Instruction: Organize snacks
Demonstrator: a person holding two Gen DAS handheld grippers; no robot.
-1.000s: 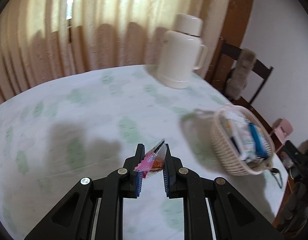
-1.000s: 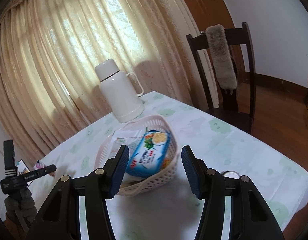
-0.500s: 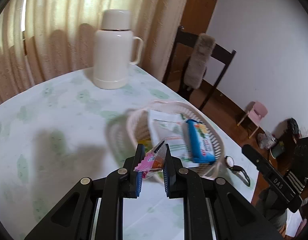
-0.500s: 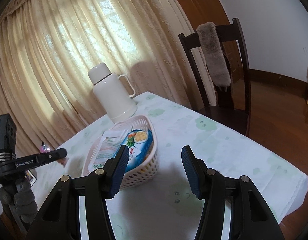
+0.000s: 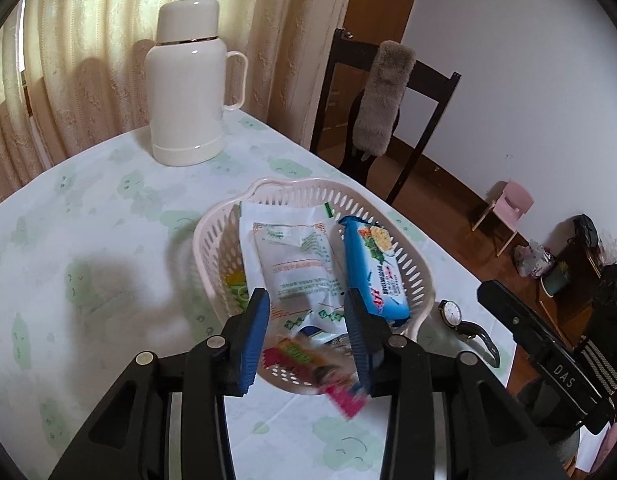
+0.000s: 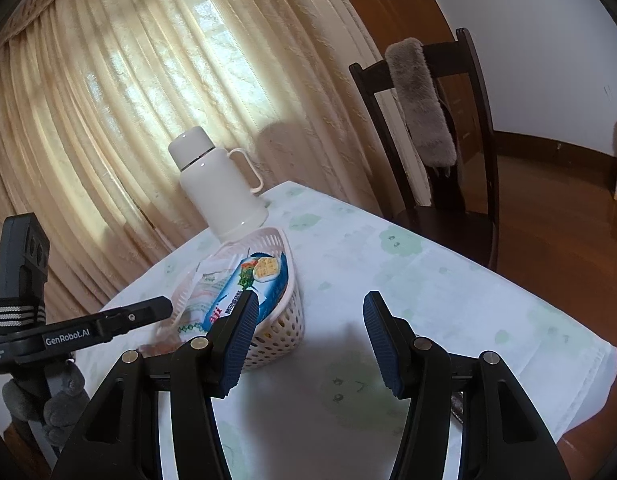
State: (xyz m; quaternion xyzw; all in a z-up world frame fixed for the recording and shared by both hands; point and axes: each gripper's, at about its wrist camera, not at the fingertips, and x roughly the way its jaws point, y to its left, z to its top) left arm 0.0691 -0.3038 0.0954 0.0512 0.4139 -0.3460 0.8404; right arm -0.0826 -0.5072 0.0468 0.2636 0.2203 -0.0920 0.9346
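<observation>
Our left gripper [image 5: 306, 334] hangs over the basket [image 5: 224, 240], jaws opening, and the blurry pink snack packet [image 5: 308, 364] sits loose between them above the near rim. Our right gripper [image 6: 308, 338] has jaws spread, nothing inside, over the surface [image 6: 448, 280].

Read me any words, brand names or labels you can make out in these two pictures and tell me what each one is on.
"DAS": on the right gripper body, seen from the left camera.
"GenRobot.AI": on the left gripper body, seen from the right camera.
Blue cracker pack in the basket: print too small to read.
White snack bag: print too small.
Pink packet: blurred.
</observation>
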